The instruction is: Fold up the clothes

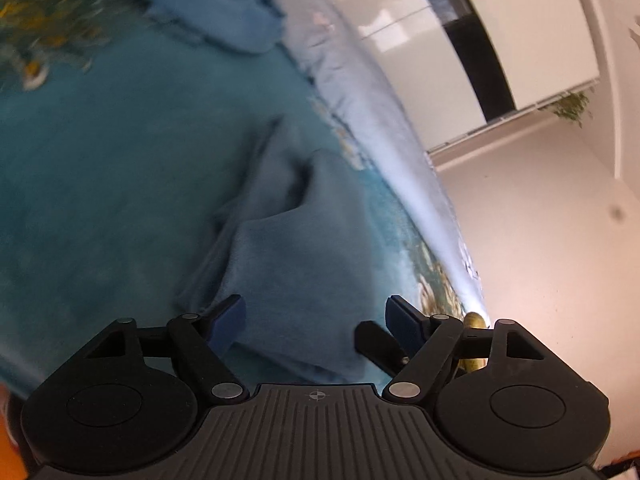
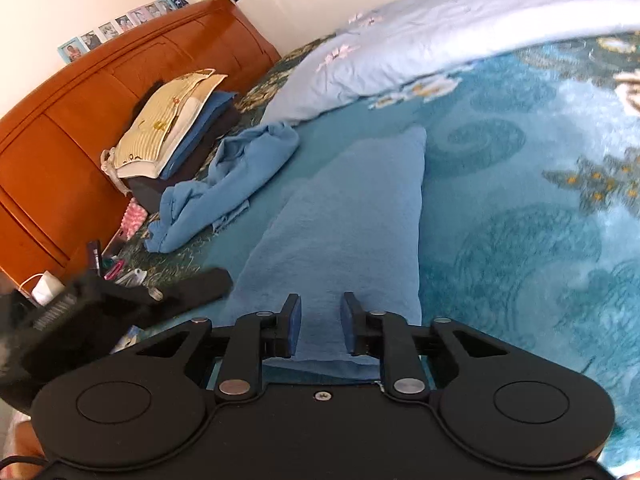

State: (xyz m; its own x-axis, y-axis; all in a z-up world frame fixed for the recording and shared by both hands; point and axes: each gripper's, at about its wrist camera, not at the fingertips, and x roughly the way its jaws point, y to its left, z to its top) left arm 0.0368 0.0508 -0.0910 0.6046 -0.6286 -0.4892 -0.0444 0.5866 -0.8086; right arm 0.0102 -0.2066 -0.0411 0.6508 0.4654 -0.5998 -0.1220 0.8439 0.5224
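Observation:
A light blue garment (image 2: 344, 216) lies folded into a long strip on the teal bedspread (image 2: 520, 216). My right gripper (image 2: 320, 324) is just above its near end, jaws partly open with the cloth showing between them, gripping nothing. In the left wrist view the same garment (image 1: 292, 240) lies rumpled with a raised fold. My left gripper (image 1: 316, 320) is wide open over its near edge and empty. The left gripper's black body (image 2: 120, 300) shows blurred at the left of the right wrist view.
A crumpled blue garment (image 2: 224, 184) lies near a stack of folded clothes (image 2: 176, 136) by the orange wooden headboard (image 2: 80, 120). A pale blue quilt (image 2: 440, 32) runs along the far side of the bed. Small items (image 2: 120, 268) lie by the headboard. Floor (image 1: 540, 240) lies beyond the bed edge.

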